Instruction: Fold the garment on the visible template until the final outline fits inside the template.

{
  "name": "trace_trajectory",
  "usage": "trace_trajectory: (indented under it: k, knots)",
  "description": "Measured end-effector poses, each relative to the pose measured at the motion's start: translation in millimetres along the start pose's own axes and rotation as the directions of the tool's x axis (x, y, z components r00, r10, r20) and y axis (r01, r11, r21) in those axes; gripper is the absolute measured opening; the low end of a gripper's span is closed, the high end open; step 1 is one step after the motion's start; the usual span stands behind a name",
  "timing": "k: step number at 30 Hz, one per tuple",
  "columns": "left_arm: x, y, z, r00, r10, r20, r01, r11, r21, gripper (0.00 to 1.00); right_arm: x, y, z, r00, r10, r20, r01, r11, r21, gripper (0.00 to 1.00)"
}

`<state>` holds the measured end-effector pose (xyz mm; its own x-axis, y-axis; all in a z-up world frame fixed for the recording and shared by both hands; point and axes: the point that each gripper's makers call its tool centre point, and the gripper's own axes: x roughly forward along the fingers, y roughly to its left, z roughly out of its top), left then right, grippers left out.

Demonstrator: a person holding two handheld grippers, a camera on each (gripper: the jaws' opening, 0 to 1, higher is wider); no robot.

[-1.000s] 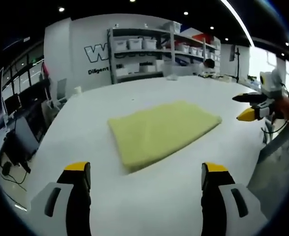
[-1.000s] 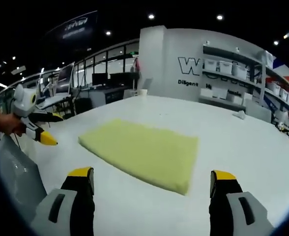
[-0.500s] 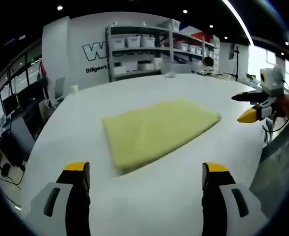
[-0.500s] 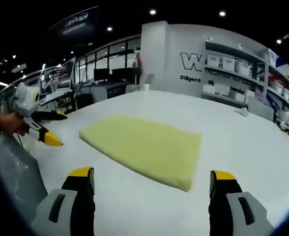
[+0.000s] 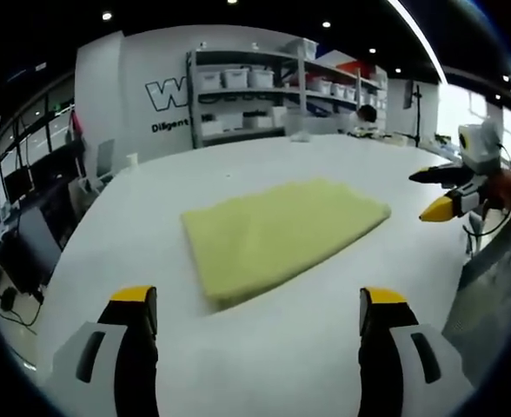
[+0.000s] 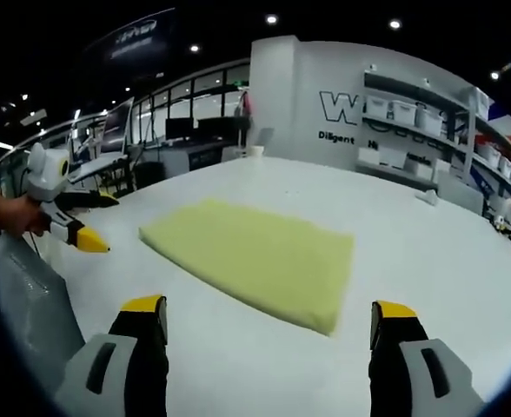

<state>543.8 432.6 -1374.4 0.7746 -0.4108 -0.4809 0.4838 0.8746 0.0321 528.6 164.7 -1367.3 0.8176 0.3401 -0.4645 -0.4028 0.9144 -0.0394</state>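
Note:
A pale yellow folded garment (image 5: 277, 232) lies flat as a rectangle on the white table (image 5: 264, 356). In the right gripper view the same garment (image 6: 255, 261) sits mid-table. My left gripper (image 5: 255, 304) stands open, short of the garment's near edge, nothing between its jaws. My right gripper (image 6: 268, 314) is open too, held back from the garment's near corner. The right gripper (image 5: 441, 193) shows at the right edge of the left gripper view, held by a hand. The left gripper (image 6: 71, 221) appears at the left of the right gripper view. No template outline is visible.
A grey panel (image 5: 499, 287) stands at the table's near right. Shelves with white bins (image 5: 255, 87) line the back wall. Desks with monitors (image 6: 160, 139) stand beyond the table's far edge. A small white object (image 6: 425, 200) lies far on the table.
Both views have shifted slightly with the hands. The garment lies as before, and both grippers stay open and apart from it.

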Motion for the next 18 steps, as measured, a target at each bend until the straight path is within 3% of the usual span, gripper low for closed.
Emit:
trace_trajectory:
  k: [5,18]
  knots:
    - [-1.8,5.2,2.2,1.0,0.01,0.016,-0.01,0.999,-0.039,0.98,1.2,1.2,-1.3,1.0,0.005,-0.008,-0.005,1.0,-0.016,0.96]
    - [-1.3,0.4,3.2,1.0,-0.008,0.021,0.009,0.999,-0.035,0.98,0.2,-2.6,-2.9,1.0,-0.009,-0.016,0.009,1.0,-0.022,0.96]
